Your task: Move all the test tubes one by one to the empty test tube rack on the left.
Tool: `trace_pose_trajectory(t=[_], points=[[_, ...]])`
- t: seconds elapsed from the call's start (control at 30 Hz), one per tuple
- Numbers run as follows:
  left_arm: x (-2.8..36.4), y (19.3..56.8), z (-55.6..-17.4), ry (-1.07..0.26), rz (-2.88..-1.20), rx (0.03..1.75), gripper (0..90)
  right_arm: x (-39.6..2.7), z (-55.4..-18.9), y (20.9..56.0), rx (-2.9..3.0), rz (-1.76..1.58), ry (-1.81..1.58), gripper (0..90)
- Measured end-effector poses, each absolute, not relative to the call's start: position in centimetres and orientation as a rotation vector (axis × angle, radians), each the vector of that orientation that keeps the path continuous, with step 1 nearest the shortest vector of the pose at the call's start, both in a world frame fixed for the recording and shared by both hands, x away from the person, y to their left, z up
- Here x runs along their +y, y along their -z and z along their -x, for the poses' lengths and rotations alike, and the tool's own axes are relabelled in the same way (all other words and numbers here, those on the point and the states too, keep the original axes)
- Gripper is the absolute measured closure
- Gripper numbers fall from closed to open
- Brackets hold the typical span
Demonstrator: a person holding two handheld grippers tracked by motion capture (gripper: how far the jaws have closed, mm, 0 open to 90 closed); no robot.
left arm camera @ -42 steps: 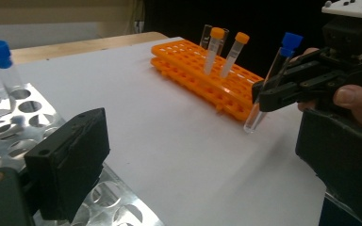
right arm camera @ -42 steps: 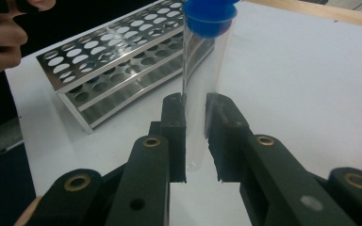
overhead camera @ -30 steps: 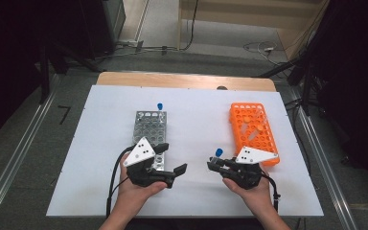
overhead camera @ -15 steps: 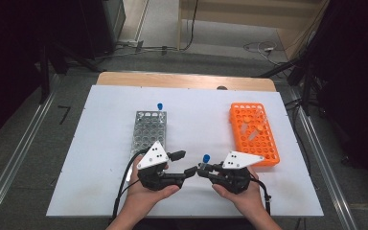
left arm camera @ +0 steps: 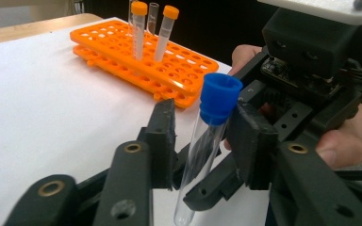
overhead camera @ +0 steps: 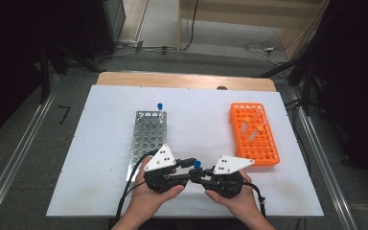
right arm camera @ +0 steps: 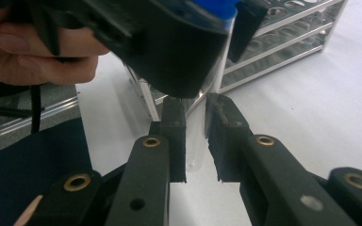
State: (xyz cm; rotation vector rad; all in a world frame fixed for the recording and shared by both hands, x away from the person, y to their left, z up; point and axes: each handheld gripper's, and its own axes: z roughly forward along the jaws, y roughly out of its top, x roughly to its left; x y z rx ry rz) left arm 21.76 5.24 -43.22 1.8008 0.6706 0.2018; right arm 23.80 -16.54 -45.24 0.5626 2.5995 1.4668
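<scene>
Above the worktop, both grippers meet at one blue-capped tube. Left gripper: jaws have just been closing around it, small gaps remain. Right gripper: jaws clamp its lower part. Two racks: grey, orange.

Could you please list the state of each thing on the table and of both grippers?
Blue-capped tube: capped, upright, held between the grippers.
Right gripper: shut on the tube.
Left gripper: closing around the tube, a gap on one side.
Orange rack: holds a few tubes.
Metal rack: one blue-capped tube at its far end.
</scene>
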Motion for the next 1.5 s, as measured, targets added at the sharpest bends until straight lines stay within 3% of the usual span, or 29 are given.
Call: trace_pose_trajectory(t=[0.2,0.57,0.87,1.03,1.17,1.5], points=[[5.0,43.3,-21.7,-0.193,-1.807,0.648,73.4,-16.5,-23.7,45.3,2.608,-0.557,-1.464,75.2],[5.2,43.3,-21.7,-0.221,-1.811,0.627,76.8,-16.8,-23.8,45.3,2.620,-0.550,-1.484,74.4],[6.1,43.2,-22.0,-0.247,-1.803,0.655,76.9,-18.5,-24.1,45.2,2.558,-0.561,-1.573,45.0],[6.9,43.1,-22.2,-0.256,-1.794,0.671,76.9,-20.2,-24.5,45.3,2.529,-0.620,-1.545,13.7],[7.5,42.9,-22.4,-0.266,-1.789,0.682,76.9,-21.9,-24.9,45.5,2.520,-0.655,-1.537,0.7],[9.0,41.9,-23.5,-0.308,-1.768,0.712,77.0,-25.3,-25.5,45.5,2.466,-0.753,-1.520,0.0]])
